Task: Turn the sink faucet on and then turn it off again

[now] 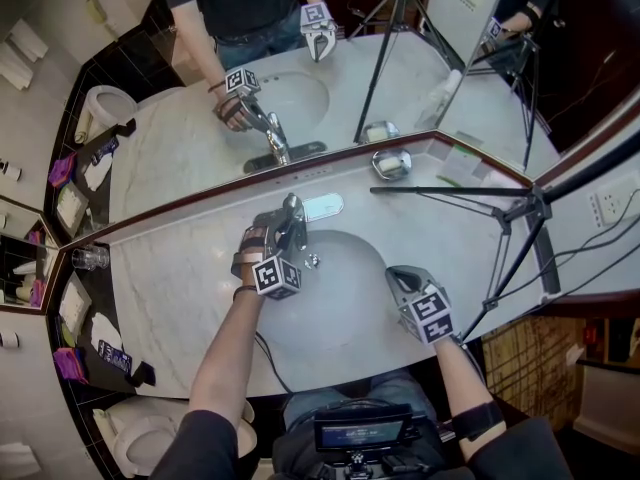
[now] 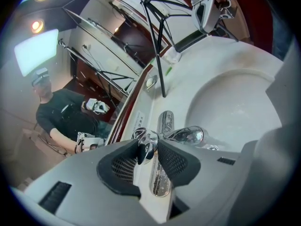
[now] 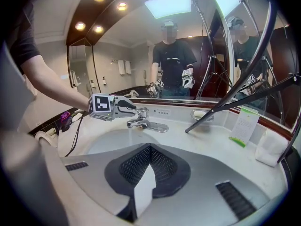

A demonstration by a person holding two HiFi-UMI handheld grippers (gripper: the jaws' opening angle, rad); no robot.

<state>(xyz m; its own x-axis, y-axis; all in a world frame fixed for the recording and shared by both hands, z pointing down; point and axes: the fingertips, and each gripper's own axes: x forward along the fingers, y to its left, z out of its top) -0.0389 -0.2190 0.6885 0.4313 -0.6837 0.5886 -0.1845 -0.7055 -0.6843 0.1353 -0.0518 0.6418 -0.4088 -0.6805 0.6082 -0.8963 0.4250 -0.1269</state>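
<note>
Your left gripper is at the faucet, which stands on the back rim of the sink basin, close under the mirror. In the left gripper view, the two dark pads of the left gripper have the chrome faucet handle between them. The handle fills the gap and both pads lie against it, so this gripper is clasped on the handle. To the right of the jaws the spout reaches out over the white bowl, and the long chrome base plate lies flat on the marble under the handle. Your right gripper hangs over the right side of the basin, well apart from the faucet and not touching it. In the right gripper view its pads meet at the tip with nothing between them, so the right gripper is closed and empty. This same view shows the left gripper from the front, with its marker cube turned to the camera and its jaws on top of the faucet. A thin pale streak seems to fall from the spout into the bowl, but I cannot tell surely if it is water. On the counter, a soap dish sits right of the faucet, next to the mirror. A black tripod stands at the right end.
</note>
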